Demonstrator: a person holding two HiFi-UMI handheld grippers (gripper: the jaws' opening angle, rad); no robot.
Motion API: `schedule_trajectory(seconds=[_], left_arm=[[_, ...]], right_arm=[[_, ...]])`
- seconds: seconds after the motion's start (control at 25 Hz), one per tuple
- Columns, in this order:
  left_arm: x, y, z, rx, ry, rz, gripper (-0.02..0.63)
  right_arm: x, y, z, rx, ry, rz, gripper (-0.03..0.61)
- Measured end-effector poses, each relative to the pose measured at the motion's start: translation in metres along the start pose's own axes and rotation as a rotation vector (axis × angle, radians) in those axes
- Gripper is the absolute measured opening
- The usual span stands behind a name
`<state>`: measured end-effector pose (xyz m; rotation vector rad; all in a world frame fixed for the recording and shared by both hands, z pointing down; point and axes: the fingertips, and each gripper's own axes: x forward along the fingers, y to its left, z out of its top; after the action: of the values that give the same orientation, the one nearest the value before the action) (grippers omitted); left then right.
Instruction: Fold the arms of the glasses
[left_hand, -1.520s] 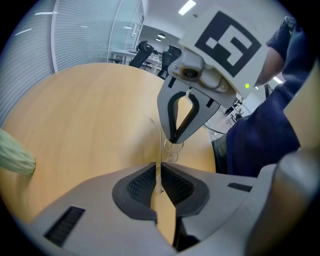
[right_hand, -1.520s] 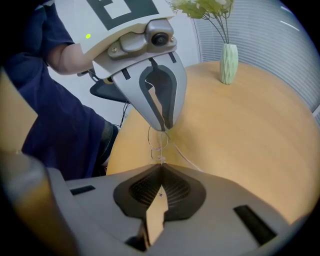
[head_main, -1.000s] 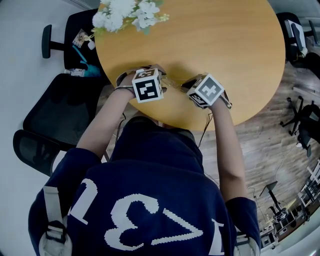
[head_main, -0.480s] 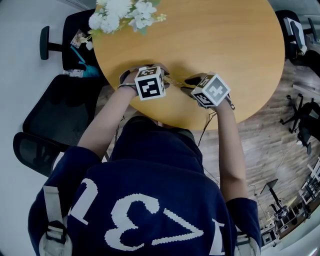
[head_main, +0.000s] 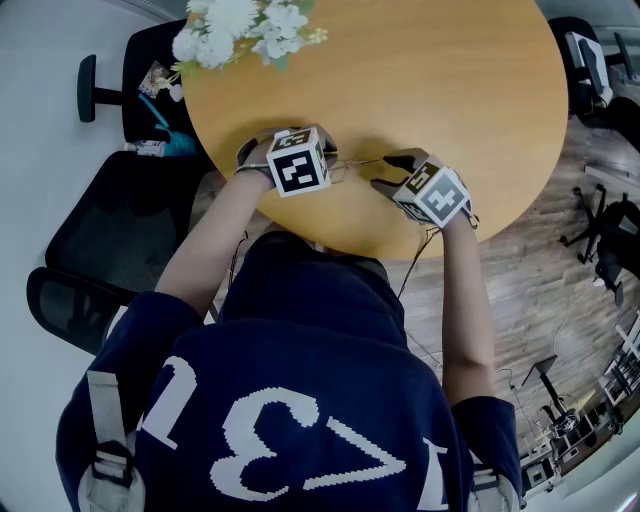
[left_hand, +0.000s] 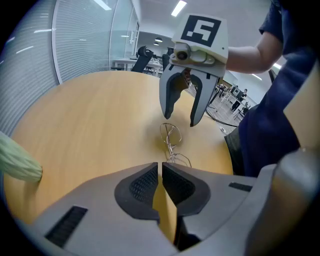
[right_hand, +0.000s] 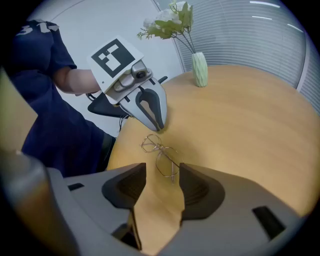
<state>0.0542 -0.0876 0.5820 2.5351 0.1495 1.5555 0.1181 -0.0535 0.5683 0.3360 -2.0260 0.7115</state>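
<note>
Thin wire-framed glasses (right_hand: 160, 152) lie on the round wooden table (head_main: 450, 80) between my two grippers, also visible as glasses (left_hand: 171, 142) in the left gripper view. My left gripper (left_hand: 160, 165) is closing, its pads down to a narrow slit. The glasses' near wire ends right at its tips, and I cannot tell whether it is pinched. From the other side, the left gripper (right_hand: 156, 125) looks closed to a point beside a lens. My right gripper (right_hand: 162, 170) is opening, and one wire end lies loose between its wide jaws. The right gripper (left_hand: 181, 120) hangs just above the far lens.
A pale green vase (right_hand: 200, 70) of white flowers (head_main: 240, 25) stands at the table's far left. Black office chairs (head_main: 110, 230) stand left of the table, and another chair (head_main: 590, 70) at the right. The person's body is close against the near table edge.
The right gripper has drawn away to the right and towards the near table edge. The left gripper has stayed almost still, and the flowers have shifted only slightly in view.
</note>
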Motion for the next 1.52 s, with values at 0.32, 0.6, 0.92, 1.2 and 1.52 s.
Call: schedule_trajectory(seconds=[0.32,0.6,0.92,1.2,1.52], left_arm=[[-0.012,0.008,0.008,-0.057,-0.089,0.056,0.032],[-0.050,0.016,0.030,-0.131,-0.239,0.144,0.021],[-0.121,0.022,0.058,-0.133,-0.410,0.333,0.021],[-0.168,0.022,0.075,-0.155,-0.561,0.453,0.021],[-0.240,0.013,0.098,-0.150,-0.773,0.603,0.021]], right_arm=[[-0.007,-0.011,0.019,0.024,-0.104,-0.091,0.118],[-0.055,-0.036,0.064,0.113,-0.420,-0.264,0.029],[-0.145,-0.043,0.112,0.135,-0.763,-0.467,0.028],[-0.213,-0.020,0.139,0.113,-0.964,-0.547,0.029],[-0.278,0.007,0.143,0.079,-1.139,-0.665,0.029]])
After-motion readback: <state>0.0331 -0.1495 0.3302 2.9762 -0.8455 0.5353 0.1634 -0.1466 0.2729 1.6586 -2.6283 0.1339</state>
